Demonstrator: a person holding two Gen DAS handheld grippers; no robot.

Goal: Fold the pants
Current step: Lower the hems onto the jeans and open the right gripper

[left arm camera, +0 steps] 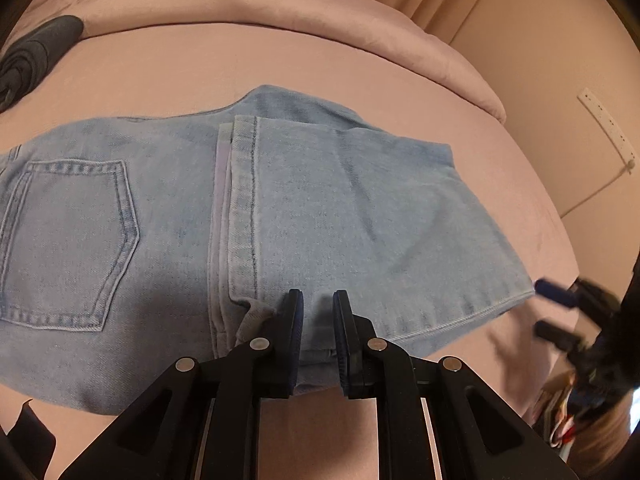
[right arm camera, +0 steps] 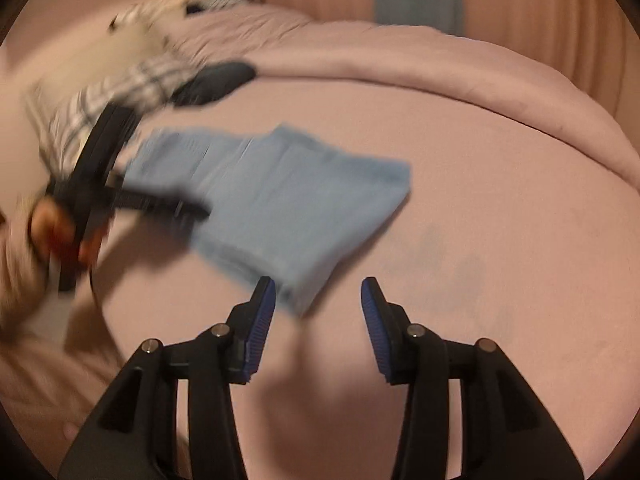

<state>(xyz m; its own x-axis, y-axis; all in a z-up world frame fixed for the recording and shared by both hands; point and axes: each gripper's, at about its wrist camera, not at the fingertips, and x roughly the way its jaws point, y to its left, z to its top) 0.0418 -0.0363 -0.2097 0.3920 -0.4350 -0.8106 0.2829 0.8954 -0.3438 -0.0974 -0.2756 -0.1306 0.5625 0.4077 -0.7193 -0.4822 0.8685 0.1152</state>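
Pink bedsheet (left arm camera: 168, 76) covered the bed, and on it lay the light blue denim pants (left arm camera: 280, 200), folded over, back pocket up. Left gripper (left arm camera: 317, 300) was clamped on the pants' near edge, denim pinched between its pads. Right gripper (right arm camera: 318, 292) hovered off the folded corner, jaws apart and holding nothing. A dark grey bundle of cloth (left arm camera: 36, 56) sat well apart near the rumpled pink duvet (left arm camera: 240, 4)

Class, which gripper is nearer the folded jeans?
Left. The left gripper is at the jeans' near edge, denim between its fingers; the right gripper hangs open beside them.
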